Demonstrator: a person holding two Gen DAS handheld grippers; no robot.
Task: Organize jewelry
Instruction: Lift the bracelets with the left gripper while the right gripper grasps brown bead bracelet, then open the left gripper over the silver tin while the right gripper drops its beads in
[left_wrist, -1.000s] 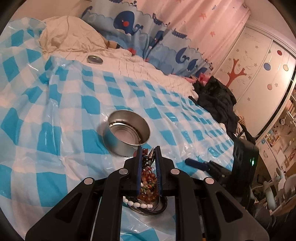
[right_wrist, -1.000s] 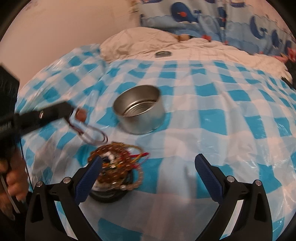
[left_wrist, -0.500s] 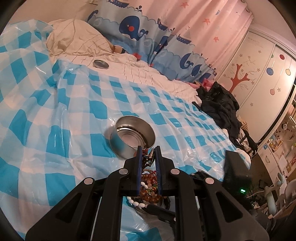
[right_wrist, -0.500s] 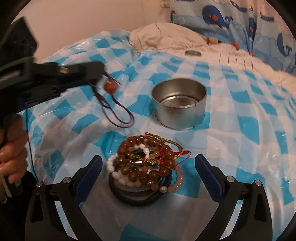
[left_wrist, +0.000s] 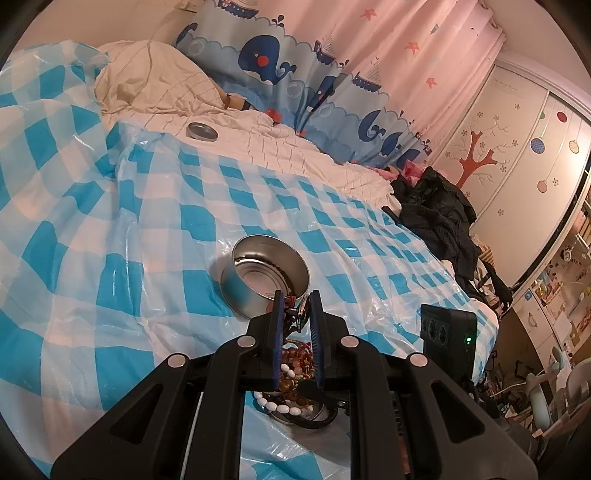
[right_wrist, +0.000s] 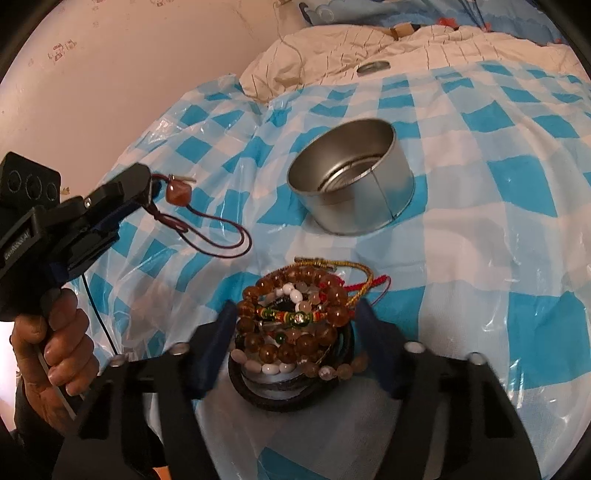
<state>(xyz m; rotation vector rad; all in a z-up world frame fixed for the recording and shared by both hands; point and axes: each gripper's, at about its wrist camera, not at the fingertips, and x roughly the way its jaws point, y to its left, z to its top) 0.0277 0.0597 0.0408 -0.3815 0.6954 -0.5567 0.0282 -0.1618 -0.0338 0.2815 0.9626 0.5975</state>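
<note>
- The right gripper (right_wrist: 295, 325) has just been closing its jaws; they flank a heap of beaded bracelets (right_wrist: 293, 321) without clearly pressing it.
- The heap sits on a dark round lid (right_wrist: 291, 397) on the blue-checked plastic sheet (right_wrist: 480, 258).
- The left gripper (left_wrist: 296, 314), jaws nearly together, pinches a dark red cord with a brown pendant (right_wrist: 178, 192), lifted above the sheet.
- An open metal tin (right_wrist: 354, 181) stands just beyond the heap.

Bed (left_wrist: 92, 229) wearing blue-white checked plastic sheet; whale-print curtain (left_wrist: 295, 74) hanging behind; wardrobe (left_wrist: 517, 147) with tree decals standing right; dark clothing (left_wrist: 436, 218) lying at bed's edge; warm light falling.
</note>
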